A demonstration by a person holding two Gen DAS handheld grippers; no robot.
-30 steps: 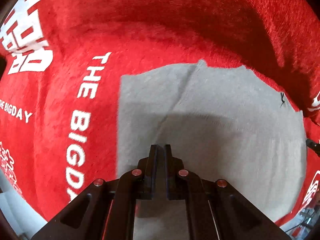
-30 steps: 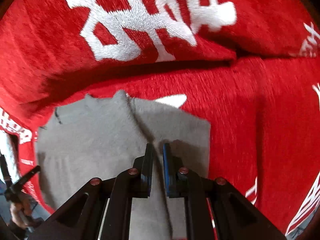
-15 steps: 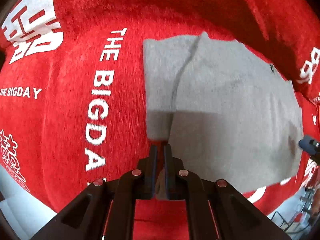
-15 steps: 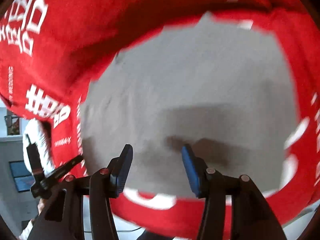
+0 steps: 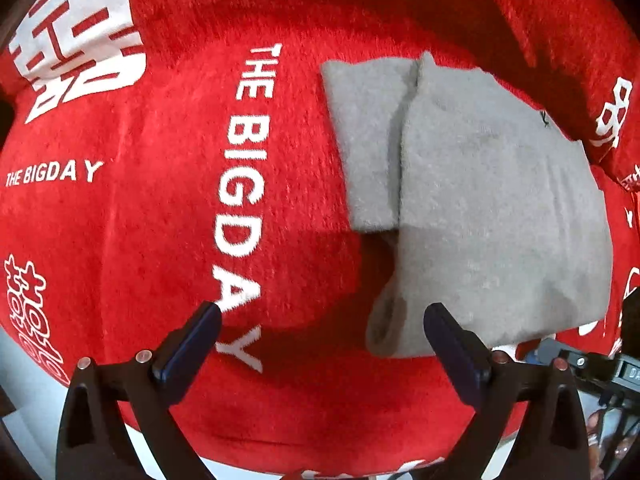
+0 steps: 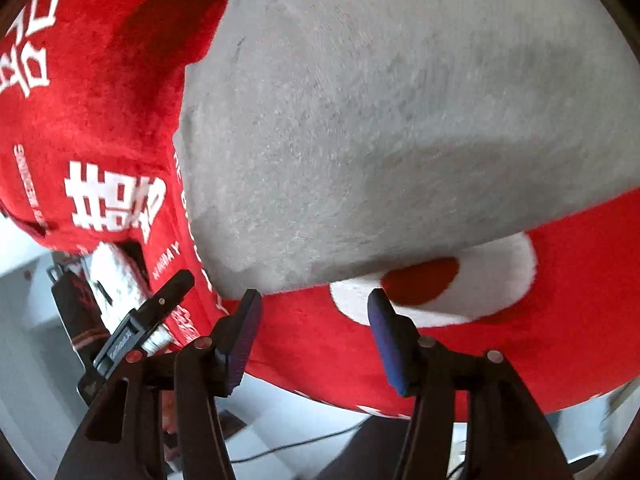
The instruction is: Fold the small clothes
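Your grey fleecy garment (image 5: 480,200) is lying flat on the fuzzy red blanket with white lettering (image 5: 140,220), so I'll place everything off that garment.

Furthest out on its left side are the white "THE BIGDAY" letters (image 5: 240,200), running top to bottom on the blanket. Next comes the garment's narrow left panel, with the bigger panel folded over it along a raised seam. The lower left corner curls up a bit.

Your left gripper (image 5: 320,328) hangs just off that curled corner, over bare red blanket. Its jaws have just swung wide apart, and there's no cloth between them; the right fingertip (image 5: 444,320) sits right at the garment's bottom edge.

Your right gripper (image 6: 314,308) is at the garment's near edge too, jaws about halfway apart after opening up, gripping nothing. In that view the garment (image 6: 400,100) fills most of the frame, and your left gripper (image 6: 168,292) shows off its left side.
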